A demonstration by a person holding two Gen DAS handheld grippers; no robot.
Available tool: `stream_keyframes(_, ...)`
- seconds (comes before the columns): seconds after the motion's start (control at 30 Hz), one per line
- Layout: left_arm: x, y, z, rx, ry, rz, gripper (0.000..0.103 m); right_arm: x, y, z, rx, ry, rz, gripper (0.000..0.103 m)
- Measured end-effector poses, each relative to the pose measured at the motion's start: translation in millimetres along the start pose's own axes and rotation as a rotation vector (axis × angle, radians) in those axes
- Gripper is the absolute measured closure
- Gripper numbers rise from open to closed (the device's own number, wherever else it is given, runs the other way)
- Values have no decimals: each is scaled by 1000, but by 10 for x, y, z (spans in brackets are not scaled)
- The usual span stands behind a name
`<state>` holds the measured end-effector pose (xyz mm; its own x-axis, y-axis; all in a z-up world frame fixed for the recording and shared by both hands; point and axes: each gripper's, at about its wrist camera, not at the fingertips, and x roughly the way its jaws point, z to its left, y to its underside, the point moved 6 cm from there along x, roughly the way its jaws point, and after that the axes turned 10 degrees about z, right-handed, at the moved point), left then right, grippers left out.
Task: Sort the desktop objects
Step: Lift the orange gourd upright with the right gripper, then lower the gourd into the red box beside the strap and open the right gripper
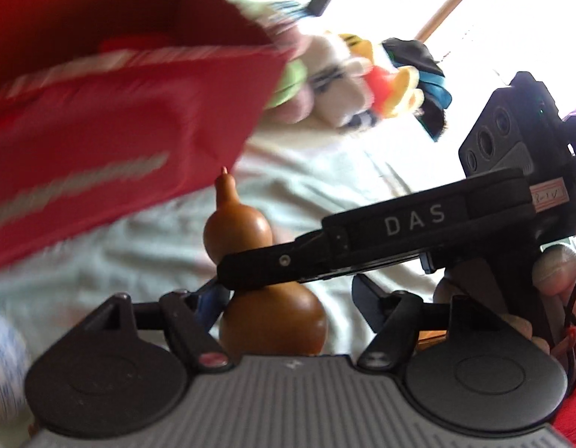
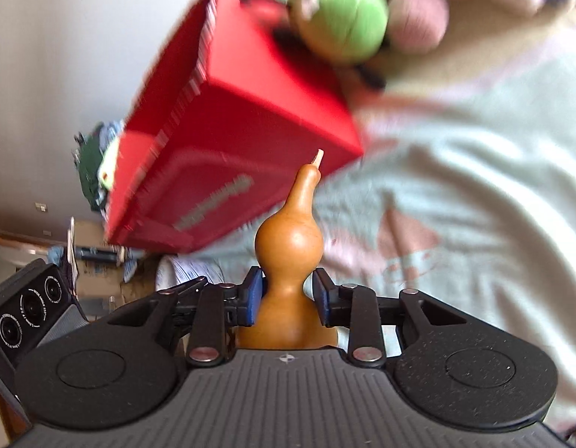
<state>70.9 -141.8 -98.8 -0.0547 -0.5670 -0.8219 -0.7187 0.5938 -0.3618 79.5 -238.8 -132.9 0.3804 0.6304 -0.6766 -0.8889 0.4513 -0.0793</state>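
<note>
Gourd (image 2: 288,261) in right tool (image 2: 287,295), near red box (image 2: 247,112)

Tan-brown gourd (image 2: 288,261), red box (image 2: 228,127) with white stripes, green ball (image 2: 347,18).

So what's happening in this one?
A person holds a gripper in each hand over a pale cloth. The right gripper is closed on the waist of a brown gourd, held upright. A red box looms blurred just beyond it, with plush toys behind. The left gripper holds nothing.
</note>
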Motion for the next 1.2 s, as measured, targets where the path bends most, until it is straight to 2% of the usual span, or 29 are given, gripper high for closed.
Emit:
stream_keyframes(0.13,-106,-269,-302,85,58,-36,31,-487,-17,80,-12,35,-112,71)
stream_keyframes(0.37,-511,-755,-651,202,107,-159,31,-1107,-205,534,-145,80,-264,71)
stream_keyframes(0.5,-824,-1018,-589,212,78,-243,31,-1131,-468,918,-253,68,-304,71)
stream_keyframes(0.6,-1061,-1149,-423,209,7,-300,31,-990,-694,1207,-332,35,-315,71)
stream_keyframes(0.77,-1272,-1215,57,146,-118,-326,30,-548,-986,1475,-392,-42,-250,71)
stream_keyframes(0.93,-1190,-1110,665,38,-219,-245,31,123,-1136,1531,-344,-70,-95,71)
stream_keyframes(1.2,-919,-1025,1496,-143,-187,-138,31,914,-1364,1442,-251,-43,77,71)
